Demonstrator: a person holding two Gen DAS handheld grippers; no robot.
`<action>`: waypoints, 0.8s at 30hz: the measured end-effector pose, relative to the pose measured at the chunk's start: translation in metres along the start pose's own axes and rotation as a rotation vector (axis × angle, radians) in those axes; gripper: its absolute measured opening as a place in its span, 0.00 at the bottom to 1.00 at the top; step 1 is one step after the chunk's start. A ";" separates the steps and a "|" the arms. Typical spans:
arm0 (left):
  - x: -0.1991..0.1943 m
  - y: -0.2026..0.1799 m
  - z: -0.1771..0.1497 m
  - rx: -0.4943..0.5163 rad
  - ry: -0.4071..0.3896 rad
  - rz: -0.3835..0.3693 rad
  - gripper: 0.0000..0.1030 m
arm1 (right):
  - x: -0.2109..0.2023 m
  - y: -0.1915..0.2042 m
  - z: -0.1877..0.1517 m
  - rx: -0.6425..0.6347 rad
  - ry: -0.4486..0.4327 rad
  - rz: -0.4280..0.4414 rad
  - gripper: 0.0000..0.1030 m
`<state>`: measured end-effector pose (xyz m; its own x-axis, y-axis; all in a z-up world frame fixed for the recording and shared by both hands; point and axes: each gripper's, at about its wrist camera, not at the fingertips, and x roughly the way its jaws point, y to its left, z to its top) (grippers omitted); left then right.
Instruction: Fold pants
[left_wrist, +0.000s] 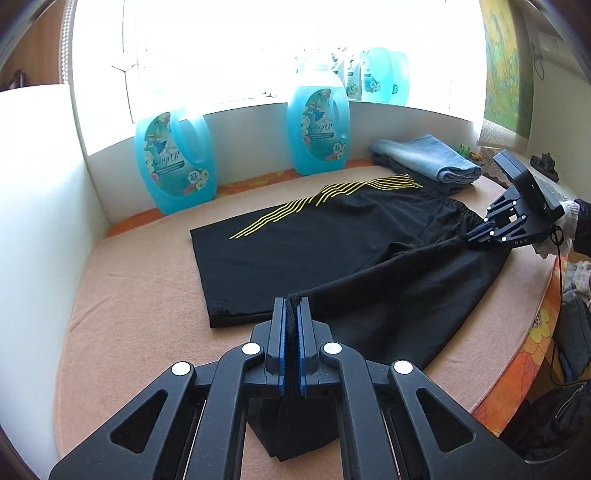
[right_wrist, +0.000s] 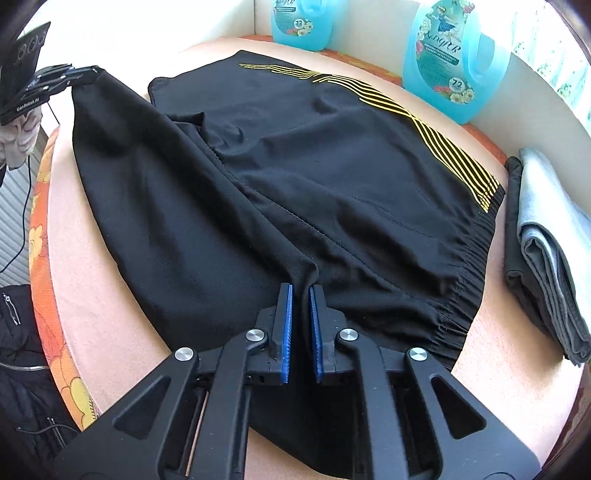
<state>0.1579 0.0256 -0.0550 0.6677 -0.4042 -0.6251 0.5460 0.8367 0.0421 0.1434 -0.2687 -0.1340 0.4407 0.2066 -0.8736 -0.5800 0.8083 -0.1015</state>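
Black pants (left_wrist: 332, 240) with yellow stripes lie spread on a pink-beige covered surface (left_wrist: 129, 295). My left gripper (left_wrist: 291, 306) is shut on the hem of the near leg, and black fabric fills the gap between its blue pads. In the right wrist view that leg is lifted off the surface at its end, where the left gripper (right_wrist: 92, 72) holds it. My right gripper (right_wrist: 301, 291) is shut on a pinch of the pants (right_wrist: 332, 166) at the near end of the waistband. From the left wrist view the right gripper (left_wrist: 469, 236) shows at the far right, held by a white-gloved hand (left_wrist: 565, 221).
Two blue detergent bottles (left_wrist: 171, 162) (left_wrist: 317, 129) stand along the white back wall. A folded stack of clothes (left_wrist: 428, 158) (right_wrist: 546, 240) lies just beyond the waistband. The surface ends in an orange floral edge (right_wrist: 48, 258), with a dark zipped garment (right_wrist: 22, 350) below it.
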 end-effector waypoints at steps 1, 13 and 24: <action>-0.001 0.000 0.000 -0.002 -0.007 0.000 0.04 | -0.004 0.003 -0.001 -0.003 -0.008 -0.011 0.07; -0.017 0.012 0.025 0.001 -0.094 0.052 0.04 | -0.076 0.000 0.032 0.074 -0.228 -0.228 0.04; 0.017 0.058 0.081 -0.013 -0.146 0.134 0.04 | -0.067 -0.026 0.119 -0.020 -0.278 -0.426 0.03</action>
<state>0.2417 0.0370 -0.0003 0.8010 -0.3371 -0.4947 0.4410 0.8911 0.1067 0.2105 -0.2377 -0.0158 0.8048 0.0017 -0.5935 -0.3206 0.8427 -0.4324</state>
